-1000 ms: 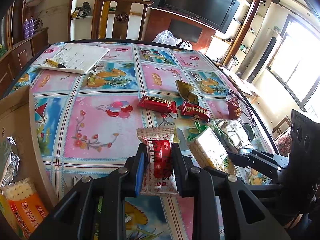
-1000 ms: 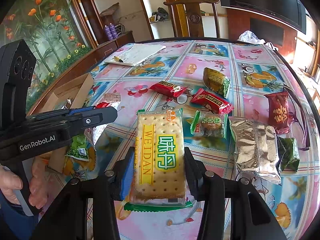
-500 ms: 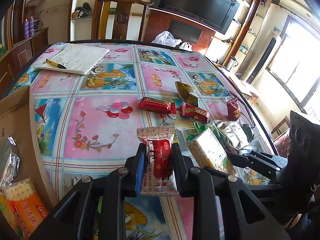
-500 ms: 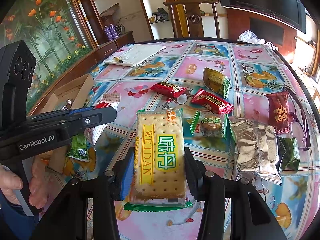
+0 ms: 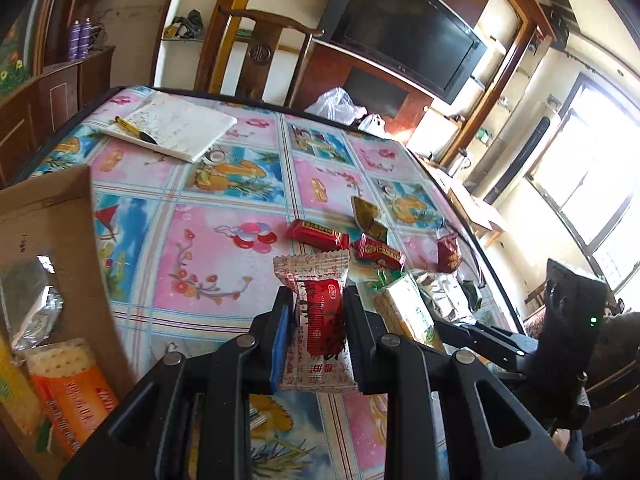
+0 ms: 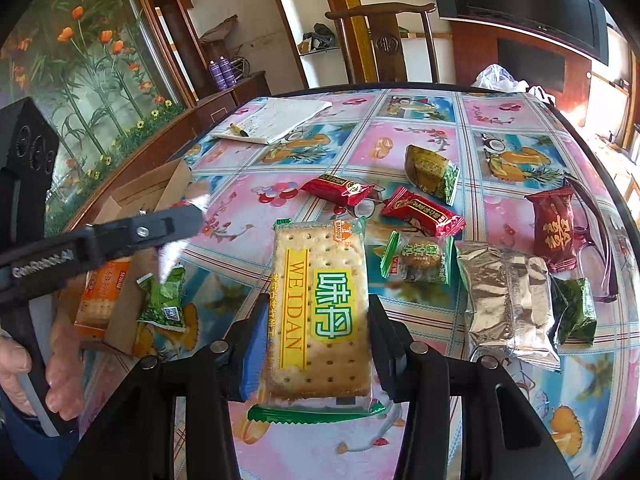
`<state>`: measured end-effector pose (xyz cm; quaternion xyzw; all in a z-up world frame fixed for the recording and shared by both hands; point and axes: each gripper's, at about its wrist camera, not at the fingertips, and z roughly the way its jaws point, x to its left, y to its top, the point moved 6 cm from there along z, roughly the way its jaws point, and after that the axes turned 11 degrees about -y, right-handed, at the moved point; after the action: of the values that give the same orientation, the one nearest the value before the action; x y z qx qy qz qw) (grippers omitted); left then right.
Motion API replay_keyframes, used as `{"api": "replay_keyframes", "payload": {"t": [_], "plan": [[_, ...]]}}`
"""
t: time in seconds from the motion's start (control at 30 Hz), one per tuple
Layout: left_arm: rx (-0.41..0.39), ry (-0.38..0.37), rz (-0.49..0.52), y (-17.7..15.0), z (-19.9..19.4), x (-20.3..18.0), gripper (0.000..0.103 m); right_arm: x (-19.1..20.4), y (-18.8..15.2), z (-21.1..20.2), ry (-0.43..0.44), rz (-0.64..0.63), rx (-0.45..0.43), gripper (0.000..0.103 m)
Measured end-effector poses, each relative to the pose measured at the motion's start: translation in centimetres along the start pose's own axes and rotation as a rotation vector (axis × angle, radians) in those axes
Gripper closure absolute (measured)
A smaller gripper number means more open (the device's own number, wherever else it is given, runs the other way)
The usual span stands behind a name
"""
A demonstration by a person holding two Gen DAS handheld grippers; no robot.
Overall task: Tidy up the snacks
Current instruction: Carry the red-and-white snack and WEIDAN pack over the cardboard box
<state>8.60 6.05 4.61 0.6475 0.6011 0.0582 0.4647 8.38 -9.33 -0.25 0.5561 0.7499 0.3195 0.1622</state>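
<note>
My left gripper [image 5: 316,308] is shut on a red and white snack packet [image 5: 318,320] and holds it above the table, just right of an open cardboard box [image 5: 60,240] with an orange cracker pack [image 5: 72,388] inside. My right gripper [image 6: 318,328] is shut on a large WEIDAN cracker pack [image 6: 320,308]. Loose on the table lie two red packets [image 6: 338,190] [image 6: 422,212], an olive packet [image 6: 432,172], a silver packet [image 6: 508,300], a dark red packet [image 6: 554,232] and green packets [image 6: 574,310]. The left gripper [image 6: 176,222] shows blurred in the right wrist view.
A notebook with a pen [image 5: 172,128] lies at the table's far left. A small green packet [image 6: 162,300] lies beside the box [image 6: 148,192]. Purple glasses [image 6: 596,248] lie at the right edge. A wooden chair [image 6: 384,40] stands behind the table.
My left gripper has tilted and moved left toward the box with its packet; it is blurred in the right wrist view. The right gripper holds still with the cracker pack.
</note>
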Motion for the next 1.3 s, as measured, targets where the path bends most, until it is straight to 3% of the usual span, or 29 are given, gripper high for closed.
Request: {"api": "replay_keyframes", "payload": {"t": [0.3, 0.63, 0.8, 1.07, 1.3], "plan": [[-0.110, 0.069, -0.038, 0.0, -7.0, 3.3, 0.079, 4.4, 1.5, -1.9, 0.085, 0.030, -0.069, 0.054], [-0.152, 0.219, -0.113, -3.8, -12.9, 9.4, 0.079, 15.7, 2.0, -1.5, 0.230, -0.079, -0.073, 0.053], [-0.132, 0.234, -0.156, -5.8, -13.2, 11.6, 0.079, 19.7, 2.0, -0.1, 0.268, -0.116, -0.041, 0.053], [-0.108, 0.260, -0.191, -7.1, -12.6, 14.0, 0.079, 22.9, 1.9, 2.3, 0.287, -0.138, 0.007, 0.053], [-0.149, 0.253, -0.188, -7.4, -12.7, 14.7, 0.078, 23.7, 1.8, 3.9, 0.288, -0.140, 0.036, 0.053]]}}
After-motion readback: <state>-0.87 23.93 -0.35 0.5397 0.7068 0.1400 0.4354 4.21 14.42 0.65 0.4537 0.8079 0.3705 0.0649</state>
